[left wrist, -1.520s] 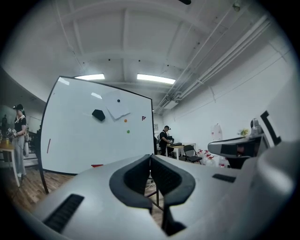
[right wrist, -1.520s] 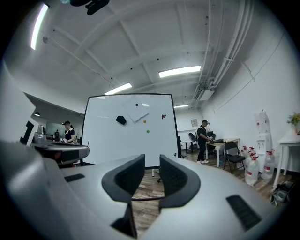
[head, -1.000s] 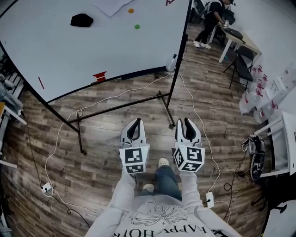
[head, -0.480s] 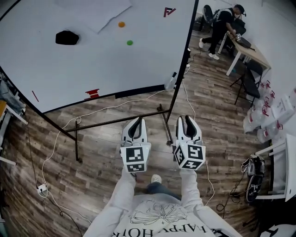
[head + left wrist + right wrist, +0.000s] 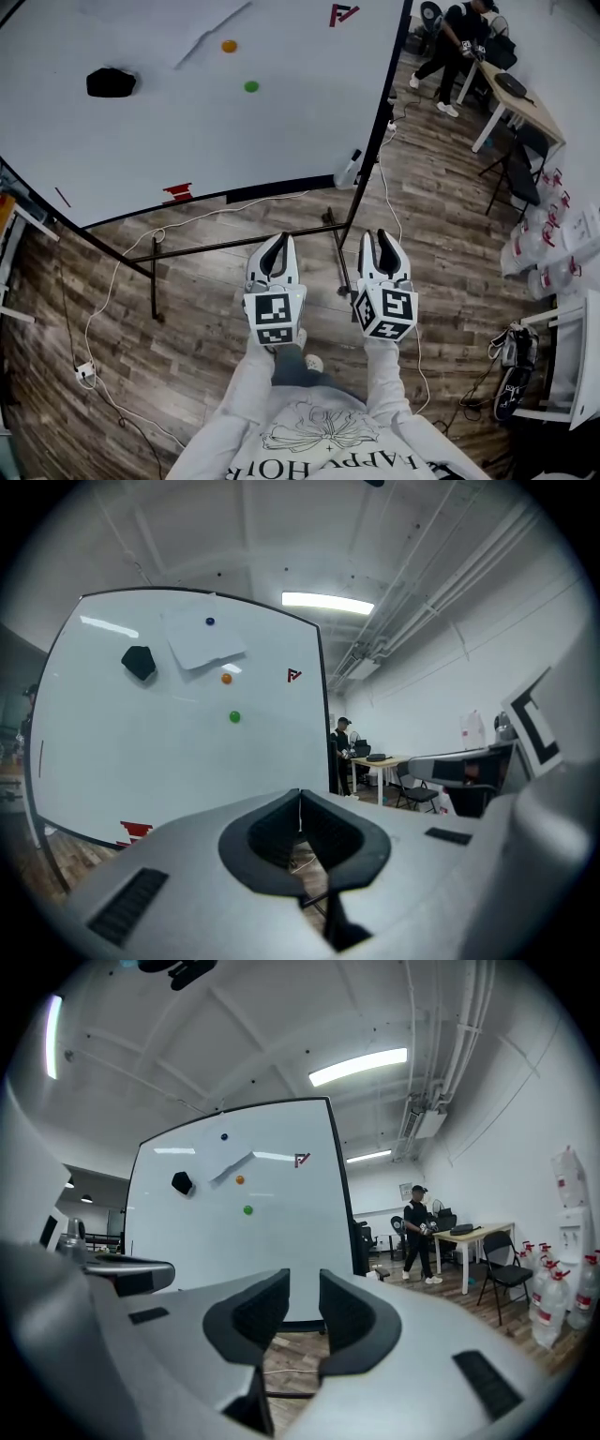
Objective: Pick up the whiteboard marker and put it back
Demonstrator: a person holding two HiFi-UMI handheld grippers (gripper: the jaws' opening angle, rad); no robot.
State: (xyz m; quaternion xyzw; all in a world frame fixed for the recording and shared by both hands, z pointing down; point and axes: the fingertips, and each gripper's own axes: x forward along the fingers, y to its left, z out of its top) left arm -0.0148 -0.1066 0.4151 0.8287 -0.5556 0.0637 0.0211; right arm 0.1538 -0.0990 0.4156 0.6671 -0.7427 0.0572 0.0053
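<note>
Moved: since a second ago I have closed in on the whiteboard; its lower edge now sits nearer both grippers, and the black eraser has slid toward the left of the head view.
Left gripper: held level over the wood floor, jaws pressed together with nothing between them.
Right gripper: level beside the left one, jaws spread with an empty gap.
Stand bar: now at the left gripper's tips in the head view; earlier it lay well ahead of them.
Red mark: at the board's bottom edge.
Whiteboard marker: I cannot pick it out for certain; neither gripper holds it.
White bottle-like thing: at the board's lower right corner.
Board face: green dot and orange dot.
Far right: a person stands by a table.
</note>
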